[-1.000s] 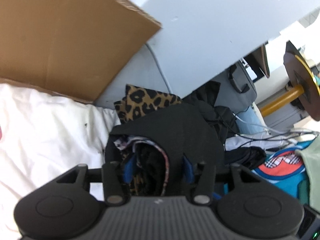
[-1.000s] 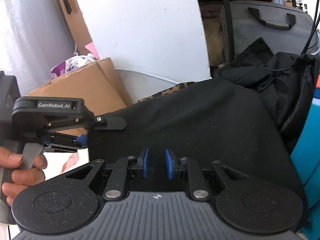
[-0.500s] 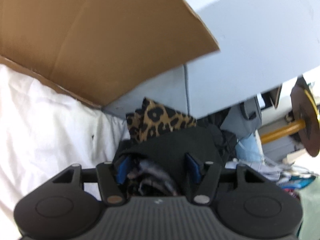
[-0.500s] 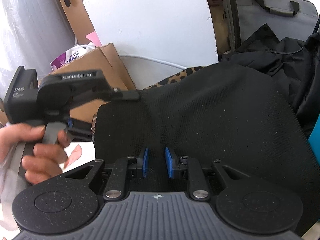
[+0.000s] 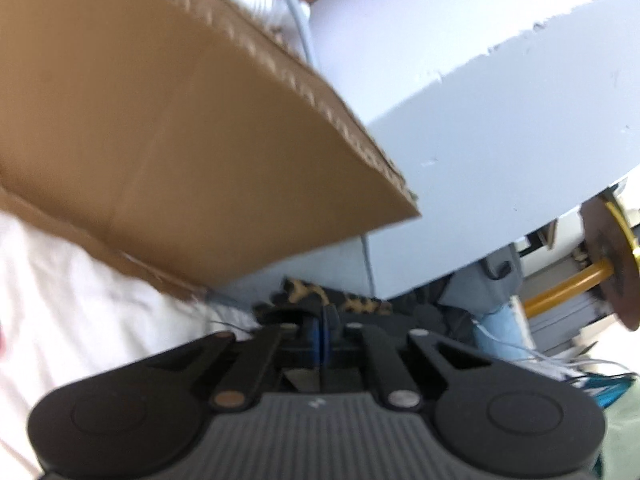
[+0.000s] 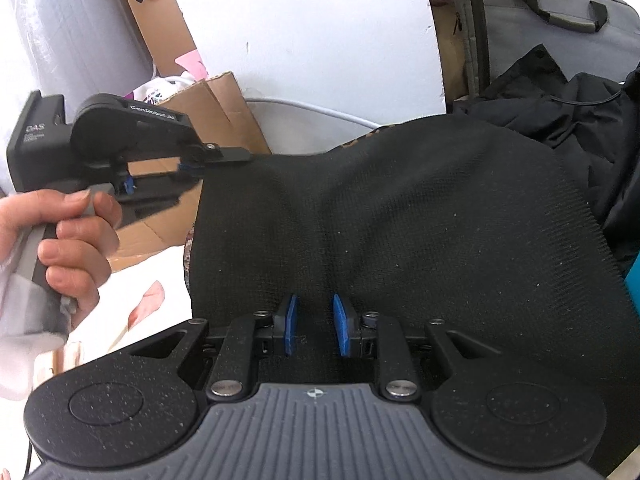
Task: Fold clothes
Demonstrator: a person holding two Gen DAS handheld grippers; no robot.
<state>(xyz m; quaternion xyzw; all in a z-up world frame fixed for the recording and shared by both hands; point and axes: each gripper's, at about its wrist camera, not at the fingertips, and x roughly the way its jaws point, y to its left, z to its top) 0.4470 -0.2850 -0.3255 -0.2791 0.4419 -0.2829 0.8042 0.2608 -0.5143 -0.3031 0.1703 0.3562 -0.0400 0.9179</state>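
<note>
A black knit garment is spread wide across the right wrist view. My right gripper is shut on its near edge, and the cloth puckers between the blue pads. At the garment's upper left corner my left gripper, held by a person's hand, is shut on the cloth. In the left wrist view the left gripper shows its blue pads pressed together, with dark fabric just past them. A leopard-print garment lies behind the black one.
A cardboard box flap hangs close over the left gripper, with a white panel behind it. White sheet covers the surface at left. A black jacket pile and a grey bag sit at right.
The left gripper's jaws went from wide open around the garment's edge to shut on its corner, and it moved closer under the cardboard flap. The right gripper kept its grip.
</note>
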